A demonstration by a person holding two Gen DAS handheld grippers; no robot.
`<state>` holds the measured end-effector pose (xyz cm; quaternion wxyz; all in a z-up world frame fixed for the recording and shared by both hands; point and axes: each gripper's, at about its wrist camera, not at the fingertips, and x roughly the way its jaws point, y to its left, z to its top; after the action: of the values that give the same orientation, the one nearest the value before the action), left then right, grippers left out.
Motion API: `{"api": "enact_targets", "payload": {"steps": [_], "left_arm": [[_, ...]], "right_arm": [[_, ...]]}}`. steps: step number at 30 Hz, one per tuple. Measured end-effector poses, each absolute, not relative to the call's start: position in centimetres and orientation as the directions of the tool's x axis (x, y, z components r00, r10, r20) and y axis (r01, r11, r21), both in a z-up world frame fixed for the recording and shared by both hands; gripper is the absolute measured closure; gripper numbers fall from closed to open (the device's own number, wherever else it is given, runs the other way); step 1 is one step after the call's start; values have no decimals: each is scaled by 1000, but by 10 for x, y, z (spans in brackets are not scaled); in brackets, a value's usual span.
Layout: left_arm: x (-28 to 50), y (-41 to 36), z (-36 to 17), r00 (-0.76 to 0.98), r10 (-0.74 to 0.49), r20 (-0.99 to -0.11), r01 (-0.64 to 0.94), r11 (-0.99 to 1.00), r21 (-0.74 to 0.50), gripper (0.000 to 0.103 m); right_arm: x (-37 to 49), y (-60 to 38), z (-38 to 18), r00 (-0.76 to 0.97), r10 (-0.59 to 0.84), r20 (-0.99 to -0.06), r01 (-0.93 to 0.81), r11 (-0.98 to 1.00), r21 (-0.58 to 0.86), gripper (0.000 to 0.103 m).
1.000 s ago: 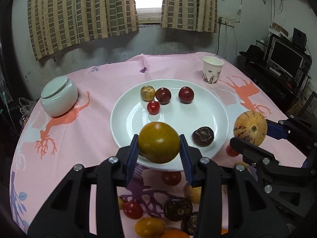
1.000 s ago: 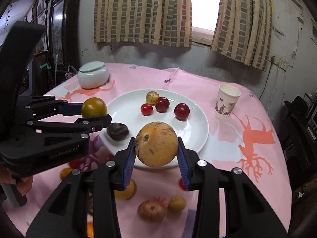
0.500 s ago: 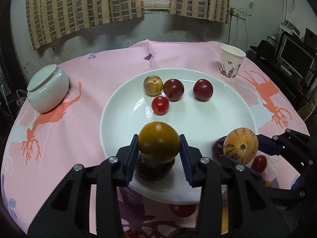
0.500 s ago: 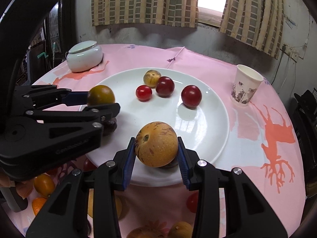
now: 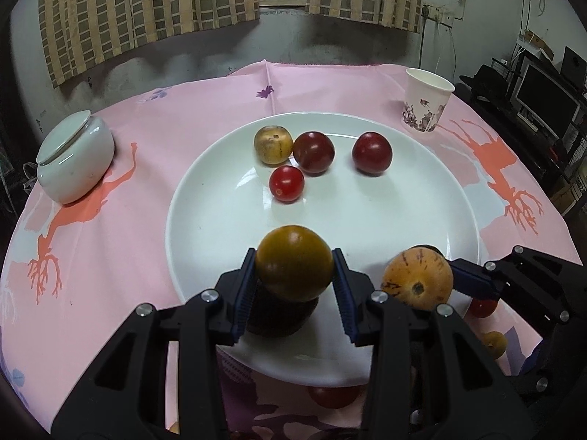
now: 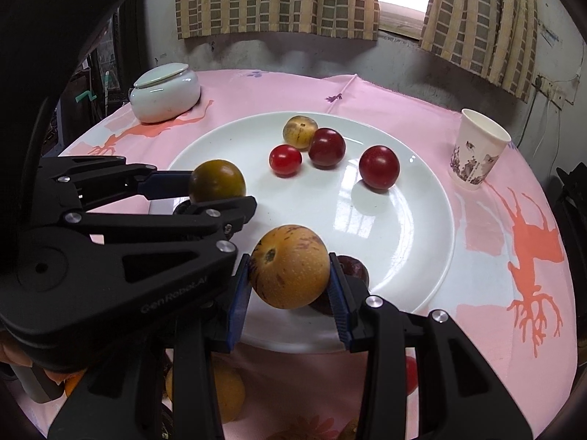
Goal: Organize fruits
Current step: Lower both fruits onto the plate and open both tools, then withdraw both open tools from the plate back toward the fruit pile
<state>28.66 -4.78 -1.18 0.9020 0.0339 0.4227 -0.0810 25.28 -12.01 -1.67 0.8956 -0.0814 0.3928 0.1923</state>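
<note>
- White china: a large round plate (image 5: 422,198) sits in the middle of the desk (image 5: 154,146), which is covered by a pink cloth printed with coral branch shapes.
- Left tongs (image 5: 294,270) are closed on a greenish-brown round fruit (image 5: 294,267), one blue pad pressed on each side, above the near part of the plate.
- A dark purple fruit (image 5: 279,317) lies on the plate directly under that held fruit; whether the two touch I cannot tell.
- Right tongs (image 6: 290,269) are closed on a speckled orange-yellow fruit (image 6: 290,266), gripped from both sides, over the near rim of the plate.
- Another dark fruit (image 6: 354,269) lies on the plate just behind the right tongs, partly hidden.
- At the far side of the plate are four fruits: a tan fruit (image 5: 273,145) touching a dark red fruit (image 5: 313,152), a small bright red fruit (image 5: 287,184) just in front of them, and a red fruit (image 5: 371,152) apart to the right.
- Loose fruits (image 6: 223,390) lie on the cloth near the front rim, mostly hidden by the tongs.
- A lidded white jar (image 5: 73,161) stands at far left, and a paper cup (image 5: 425,104) stands upright at far right, both off the plate.
</note>
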Motion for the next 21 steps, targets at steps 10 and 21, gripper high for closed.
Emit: {"api": "enact_targets", "payload": {"steps": [10,21], "left_arm": [[285,-58,-7,632,-124,-765,199,980,5,44],[266,-50,15,650,-135,-748,194,981,-9,28]], "right_arm": [[250,-123,-11,612,306,-729,-412,911,37,58],[231,-143,8,629,324,-707,-381,921,83,58]]}}
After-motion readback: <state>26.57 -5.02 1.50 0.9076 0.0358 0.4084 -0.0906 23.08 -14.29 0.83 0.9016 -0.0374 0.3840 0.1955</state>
